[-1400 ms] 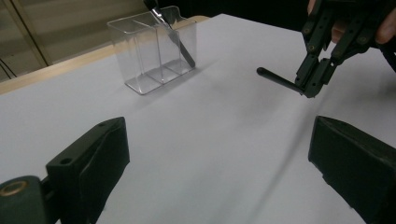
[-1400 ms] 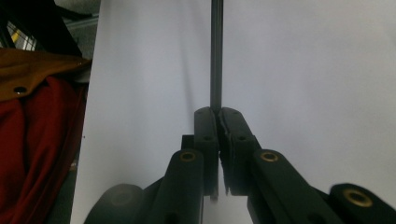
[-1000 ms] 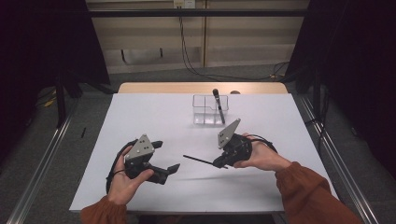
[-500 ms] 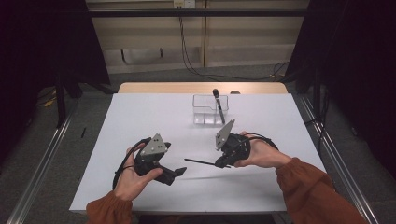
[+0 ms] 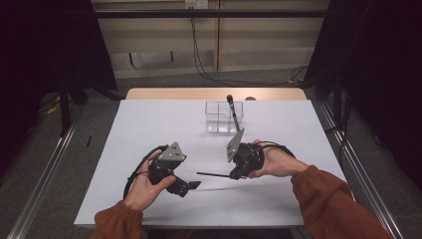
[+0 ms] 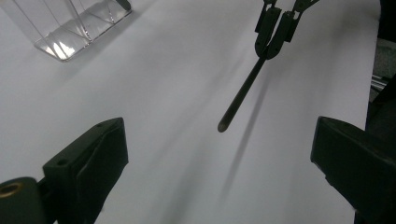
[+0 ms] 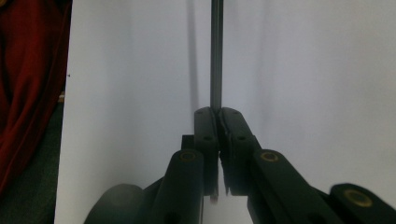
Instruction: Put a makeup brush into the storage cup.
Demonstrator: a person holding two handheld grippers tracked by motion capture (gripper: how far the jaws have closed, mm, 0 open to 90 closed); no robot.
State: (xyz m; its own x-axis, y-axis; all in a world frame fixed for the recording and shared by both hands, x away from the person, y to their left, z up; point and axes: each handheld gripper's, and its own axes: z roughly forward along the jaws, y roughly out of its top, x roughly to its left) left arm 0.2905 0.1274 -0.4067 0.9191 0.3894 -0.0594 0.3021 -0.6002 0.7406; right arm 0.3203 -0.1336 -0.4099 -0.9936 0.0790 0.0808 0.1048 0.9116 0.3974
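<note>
My right gripper [image 5: 233,175] is shut on one end of a thin dark rod [image 5: 214,175], which it holds level just above the white table with the free end pointing left. In the right gripper view the jaws [image 7: 218,112] meet on the rod [image 7: 216,56]. My left gripper [image 5: 189,188] is open and empty, a short way left of and nearer than the rod's free tip. In the left gripper view its jaws [image 6: 219,163] stand wide apart, with the rod [image 6: 240,95] ahead between them and the right gripper [image 6: 270,46] beyond.
A clear plastic compartment box [image 5: 219,124] stands at the table's far middle with a black pen [image 5: 232,107] upright in it; the box [image 6: 70,32] is also in the left gripper view. A red sleeve [image 7: 28,84] lies at the table's edge.
My left hand has moved right with its open gripper, closer to the rod's free tip. The right gripper and the rod have stayed in place.
</note>
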